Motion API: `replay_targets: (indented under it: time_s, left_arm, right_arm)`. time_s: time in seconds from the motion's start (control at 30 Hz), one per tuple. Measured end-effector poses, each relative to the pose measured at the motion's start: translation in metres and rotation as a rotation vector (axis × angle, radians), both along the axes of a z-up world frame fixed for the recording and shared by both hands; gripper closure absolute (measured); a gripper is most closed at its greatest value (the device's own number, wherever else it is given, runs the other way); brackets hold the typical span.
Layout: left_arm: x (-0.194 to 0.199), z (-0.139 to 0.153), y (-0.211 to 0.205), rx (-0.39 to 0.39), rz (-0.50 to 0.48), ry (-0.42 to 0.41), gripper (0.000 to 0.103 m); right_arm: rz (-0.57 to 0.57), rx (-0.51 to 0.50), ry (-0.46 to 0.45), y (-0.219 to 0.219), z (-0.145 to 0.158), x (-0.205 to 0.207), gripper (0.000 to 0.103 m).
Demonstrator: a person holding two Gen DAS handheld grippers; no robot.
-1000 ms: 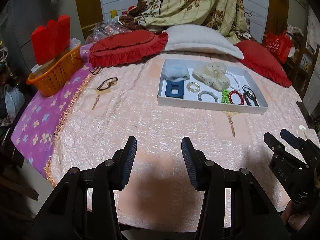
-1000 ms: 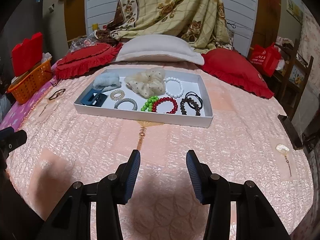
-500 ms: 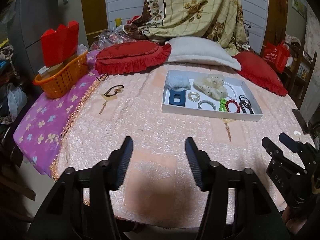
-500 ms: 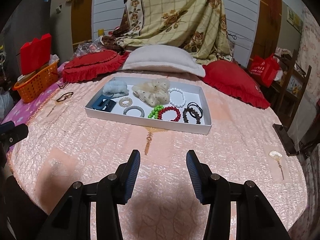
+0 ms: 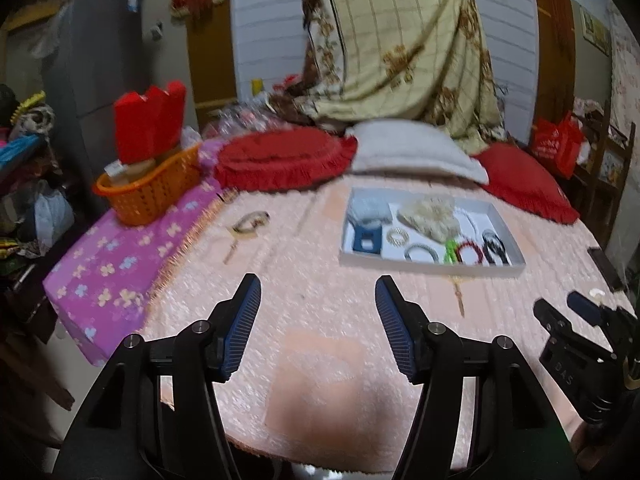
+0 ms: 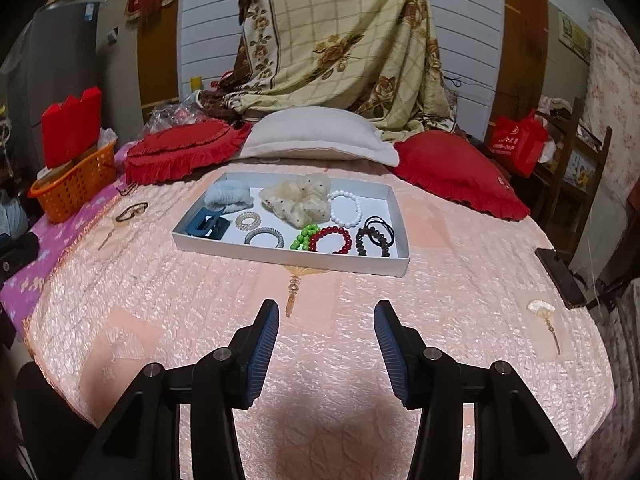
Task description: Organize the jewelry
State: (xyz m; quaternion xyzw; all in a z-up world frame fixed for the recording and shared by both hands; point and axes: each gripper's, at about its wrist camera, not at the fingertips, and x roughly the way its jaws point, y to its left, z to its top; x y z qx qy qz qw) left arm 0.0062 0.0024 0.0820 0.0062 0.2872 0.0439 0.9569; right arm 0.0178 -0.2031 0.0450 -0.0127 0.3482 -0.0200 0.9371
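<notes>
Bed: pink quilt beneath both tongs.
Tray: well ahead of the right tongs, already filled with bracelets and hair ties.
Stray bracelet: ahead-left of the left tongs, apparently unsorted.
Tongs: both apart, empty.

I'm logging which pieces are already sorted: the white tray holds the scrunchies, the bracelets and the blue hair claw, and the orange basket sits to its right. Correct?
Not quite. The orange basket sits to the left of the white tray, at the bed's edge; the right wrist view shows this. The rest holds: the scrunchies, bracelets and blue hair claw lie in the tray.
</notes>
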Motion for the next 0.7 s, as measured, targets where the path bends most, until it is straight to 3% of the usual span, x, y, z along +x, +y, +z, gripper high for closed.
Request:
replay_targets:
  time_s: [0.07,0.13,0.23,0.33,0.47,0.7]
  left_arm:
    - [-0.008,0.006,0.003,0.01,0.032,-0.069,0.024]
    - [-0.017,0.015,0.006,0.015,0.068,-0.164,0.022]
    - [-0.031,0.025,0.013,0.018,0.089,-0.288,0.012]
    - [-0.039,0.032,0.019,0.009,0.121,-0.358,0.003]
    - [-0.035,0.035,0.023,-0.014,0.105,-0.329,0.003]
    - [-0.019,0.023,0.006,0.056,0.079,-0.233,0.003]
  right_arm:
    - [-0.01,0.006,-0.009,-0.003,0.002,-0.001,0.054]
    - [-0.017,0.016,-0.018,-0.007,0.004,-0.001,0.054]
    - [-0.031,0.028,-0.025,-0.012,0.004,-0.001,0.054]
    - [-0.04,0.045,-0.019,-0.017,0.002,0.001,0.054]
    - [-0.047,0.058,-0.004,-0.021,-0.004,0.004,0.054]
    - [-0.037,0.055,0.005,-0.024,-0.011,0.007,0.053]
